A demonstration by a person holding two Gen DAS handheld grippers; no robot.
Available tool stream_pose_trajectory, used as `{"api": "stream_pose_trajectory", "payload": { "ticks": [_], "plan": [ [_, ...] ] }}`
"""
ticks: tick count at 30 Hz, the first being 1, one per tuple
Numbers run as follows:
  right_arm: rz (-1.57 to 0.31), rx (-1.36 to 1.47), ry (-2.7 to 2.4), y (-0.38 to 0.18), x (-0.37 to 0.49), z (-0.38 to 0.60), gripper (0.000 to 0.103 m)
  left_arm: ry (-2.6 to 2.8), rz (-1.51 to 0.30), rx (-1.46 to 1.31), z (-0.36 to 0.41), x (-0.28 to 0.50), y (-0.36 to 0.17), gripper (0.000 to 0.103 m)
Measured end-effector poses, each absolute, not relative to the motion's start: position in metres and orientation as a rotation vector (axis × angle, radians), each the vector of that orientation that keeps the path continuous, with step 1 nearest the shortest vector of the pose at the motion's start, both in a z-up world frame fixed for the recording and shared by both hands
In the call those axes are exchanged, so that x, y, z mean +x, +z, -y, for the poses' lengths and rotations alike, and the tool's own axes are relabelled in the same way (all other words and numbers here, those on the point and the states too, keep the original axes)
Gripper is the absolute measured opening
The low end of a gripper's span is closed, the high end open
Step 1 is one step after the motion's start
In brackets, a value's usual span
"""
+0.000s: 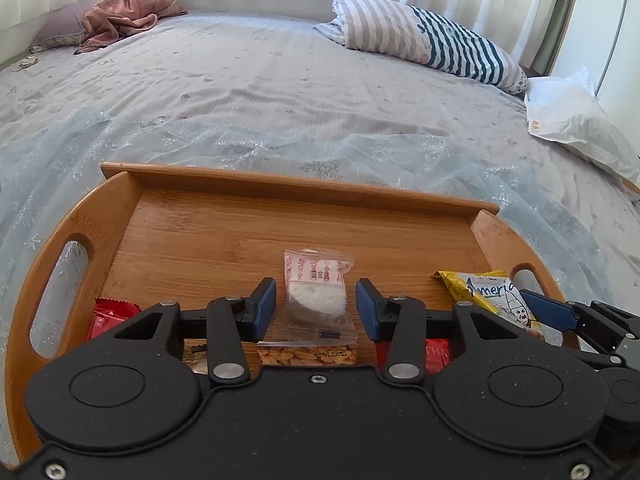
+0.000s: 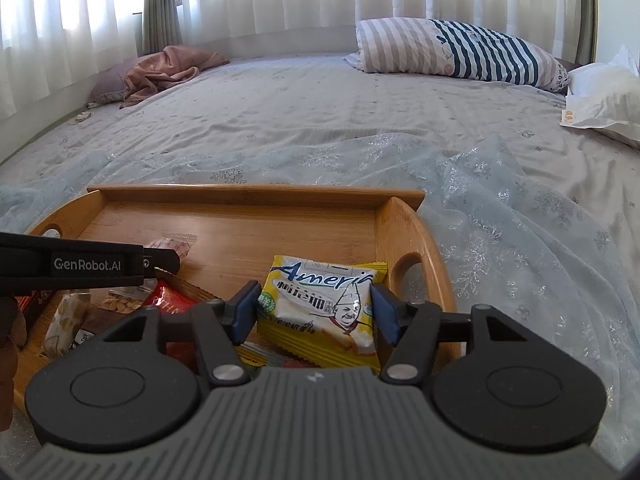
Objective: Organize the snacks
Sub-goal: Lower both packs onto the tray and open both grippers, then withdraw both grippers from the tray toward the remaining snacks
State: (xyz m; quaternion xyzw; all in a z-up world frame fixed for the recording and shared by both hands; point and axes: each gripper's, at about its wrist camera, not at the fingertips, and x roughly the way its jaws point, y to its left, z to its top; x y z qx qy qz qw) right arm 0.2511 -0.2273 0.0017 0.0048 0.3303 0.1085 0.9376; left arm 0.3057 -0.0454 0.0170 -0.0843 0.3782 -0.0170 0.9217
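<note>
1. Both grippers hang over the near end of the wooden tray, angled down at it. The left gripper has its blue pads apart, with a clear-wrapped white cake lying between them and a gap showing on each side, so nothing is clamped.
2. The right gripper straddles the yellow biscuit packet near the tray's right handle. Its pads sit right at the packet's edges; they look slack rather than pressing, so I judge the packet released and resting on the tray.
3. Each snack lying flat between open pads suggests it has been set down there to form a row.
4. At the tray's near edge, below both grippers, lie the other snacks: a bag of peanuts, red packets and a nougat bar. They are jumbled, so sorting seems unfinished.
5. The tray's far half is bare wood, leaving room for more rows.
6. Beyond the tray's far rim stretches the bedspread, with a striped pillow at the back.
</note>
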Motion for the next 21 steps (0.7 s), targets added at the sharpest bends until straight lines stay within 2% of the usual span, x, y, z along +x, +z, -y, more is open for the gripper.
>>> {"api": "stream_pose_trajectory", "payload": {
  "ticks": [3,5,7,21],
  "plan": [
    [-0.669,0.009,0.224,0.004,0.247,0.229,0.075,-0.027,-0.76,-0.147,0.045,0.3,0.023,0.061],
    [-0.666,0.005,0.228,0.006,0.245,0.23,0.081,-0.027,-0.749,-0.13,0.044,0.296,0.027,0.073],
    [-0.655,0.002,0.226,0.008,0.241,0.231,0.084,-0.027,-0.736,-0.119,0.044,0.29,0.033,0.078],
    [-0.569,-0.003,0.215,0.035,0.189,0.239,0.09,-0.104,-0.683,-0.117,0.041,0.211,0.061,0.095]
  ]
}}
